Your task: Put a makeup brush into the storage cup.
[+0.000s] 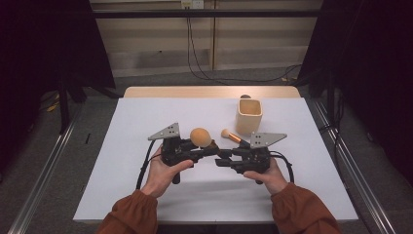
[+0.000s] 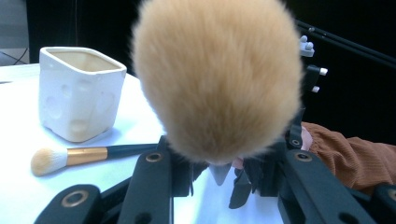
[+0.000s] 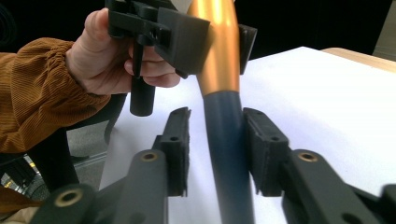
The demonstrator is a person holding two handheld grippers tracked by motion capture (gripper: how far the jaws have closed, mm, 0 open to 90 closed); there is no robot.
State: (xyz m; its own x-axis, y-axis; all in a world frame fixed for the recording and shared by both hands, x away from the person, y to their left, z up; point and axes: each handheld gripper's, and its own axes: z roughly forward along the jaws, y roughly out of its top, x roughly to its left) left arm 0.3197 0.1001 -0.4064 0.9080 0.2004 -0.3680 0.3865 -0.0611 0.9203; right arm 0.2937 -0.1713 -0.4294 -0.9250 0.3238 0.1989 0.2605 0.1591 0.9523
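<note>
Brush (image 3: pixel 223 116) between right claw (image 3: pixel 217 149), unclamped

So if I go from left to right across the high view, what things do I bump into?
left gripper → big fluffy brush → small brush → cream cup → right gripper's grey plate
</note>
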